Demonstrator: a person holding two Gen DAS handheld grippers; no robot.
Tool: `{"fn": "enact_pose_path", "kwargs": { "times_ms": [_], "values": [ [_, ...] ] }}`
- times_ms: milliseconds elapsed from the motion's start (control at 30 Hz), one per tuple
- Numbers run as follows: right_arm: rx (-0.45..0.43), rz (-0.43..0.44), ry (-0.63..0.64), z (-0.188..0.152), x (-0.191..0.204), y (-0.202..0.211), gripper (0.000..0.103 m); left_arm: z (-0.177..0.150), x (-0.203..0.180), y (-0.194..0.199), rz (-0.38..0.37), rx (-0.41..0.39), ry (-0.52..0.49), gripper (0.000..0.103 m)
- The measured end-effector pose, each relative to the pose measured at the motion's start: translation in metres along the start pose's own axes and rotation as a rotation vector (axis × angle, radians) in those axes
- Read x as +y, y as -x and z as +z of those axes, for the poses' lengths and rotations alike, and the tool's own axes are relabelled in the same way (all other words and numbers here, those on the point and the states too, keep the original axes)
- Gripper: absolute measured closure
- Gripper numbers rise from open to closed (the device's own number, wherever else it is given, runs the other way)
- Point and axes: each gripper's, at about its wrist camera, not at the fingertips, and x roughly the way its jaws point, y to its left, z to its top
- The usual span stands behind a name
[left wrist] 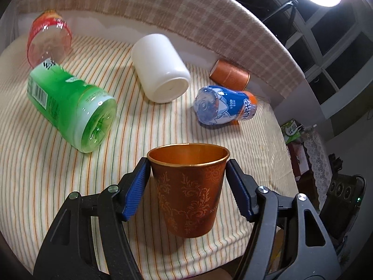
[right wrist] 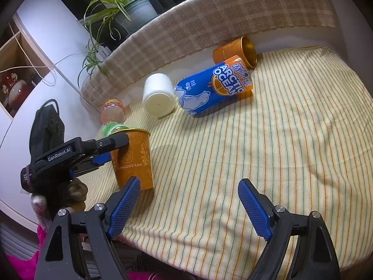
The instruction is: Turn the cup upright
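Observation:
An orange patterned cup (left wrist: 188, 191) stands upright on the striped cloth, rim up. My left gripper (left wrist: 187, 177) has its blue pads on both sides of the cup near the rim, touching or nearly touching it. The same cup (right wrist: 134, 158) shows in the right wrist view with the left gripper (right wrist: 102, 149) around it from the left. My right gripper (right wrist: 188, 207) is open and empty, low over the cloth, just right of the cup. A second orange cup (right wrist: 235, 51) lies on its side at the back; it also shows in the left wrist view (left wrist: 229, 74).
Lying on the cloth: a green bottle (left wrist: 70, 107), a red-labelled bottle (left wrist: 47, 39), a white cylinder (left wrist: 160, 67) and a blue Arctic Ocean bottle (right wrist: 212, 86). A checked cushion (right wrist: 209, 23) borders the back. A potted plant (right wrist: 130, 9) stands behind. The table edge (right wrist: 209, 263) is near.

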Motion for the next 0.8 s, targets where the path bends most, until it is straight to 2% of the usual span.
{"fn": "enact_pose_path", "kwargs": {
  "times_ms": [400, 800],
  "values": [
    [-0.011, -0.001, -0.002, 0.002, 0.002, -0.001, 0.015, -0.001, -0.022, 0.011, 0.075, -0.094, -0.126, 0.035],
    [-0.016, -0.011, -0.004, 0.003, -0.001, 0.002, 0.015, 0.005, -0.045, 0.003, 0.175, -0.190, -0.279, 0.035]
  ]
}}
